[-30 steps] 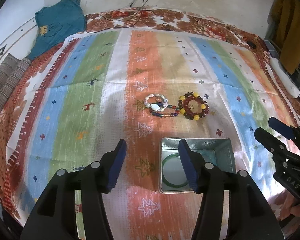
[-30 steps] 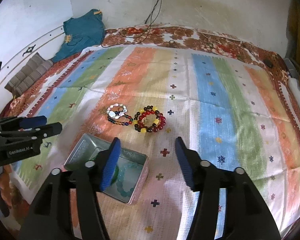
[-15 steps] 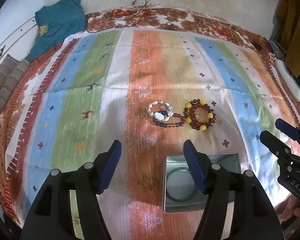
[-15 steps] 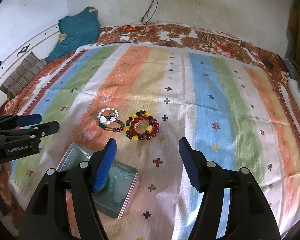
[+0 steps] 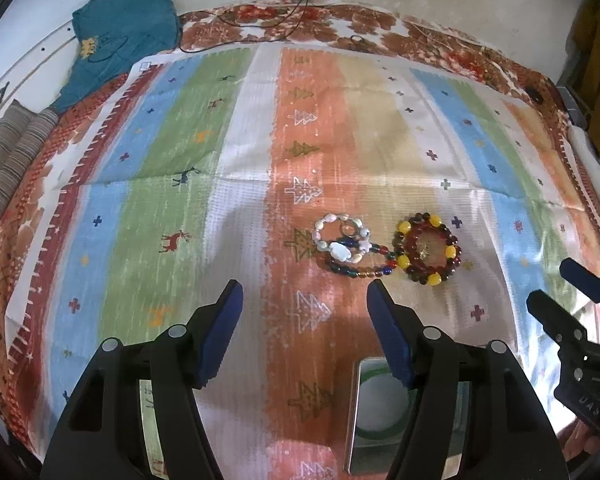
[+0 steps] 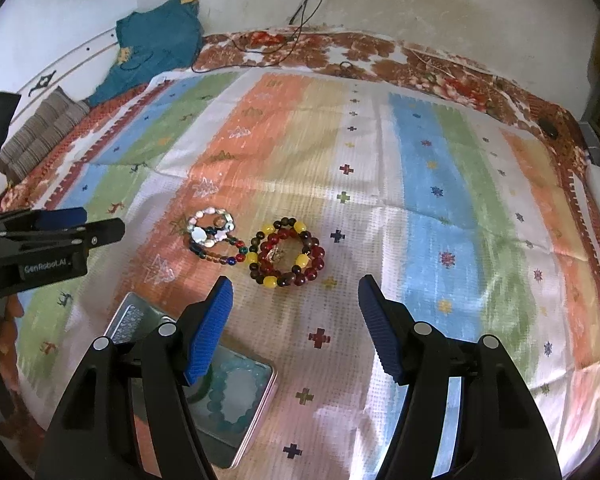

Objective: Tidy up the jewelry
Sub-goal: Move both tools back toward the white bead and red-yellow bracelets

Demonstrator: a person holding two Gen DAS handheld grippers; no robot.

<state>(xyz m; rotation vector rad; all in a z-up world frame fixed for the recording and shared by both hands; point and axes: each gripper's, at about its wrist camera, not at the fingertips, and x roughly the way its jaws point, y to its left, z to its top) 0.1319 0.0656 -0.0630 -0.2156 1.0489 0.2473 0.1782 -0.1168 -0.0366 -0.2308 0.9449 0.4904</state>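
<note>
Both the right gripper (image 6: 292, 316) and left gripper (image 5: 304, 316) hover with fingers wide and empty above the striped bedspread (image 6: 440, 184). At twelve o'clock the red-and-yellow beaded bracelet (image 6: 287, 254) lies flat, touching the pearly bracelet with dark bead strand (image 6: 216, 238), whose long axis runs ten-to-four; a grab could snag both. The square metal tin (image 6: 236, 408) sits at seven o'clock.

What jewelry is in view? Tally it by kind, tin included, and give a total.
Bead bracelets: 4 (white shell-bead bracelet, dark multicolour glass-bead strand, red-and-yellow bead bracelet, pale turquoise bead bracelet)
Smooth green bangle: 1
Square metal tin: 1
Total: 6
</note>
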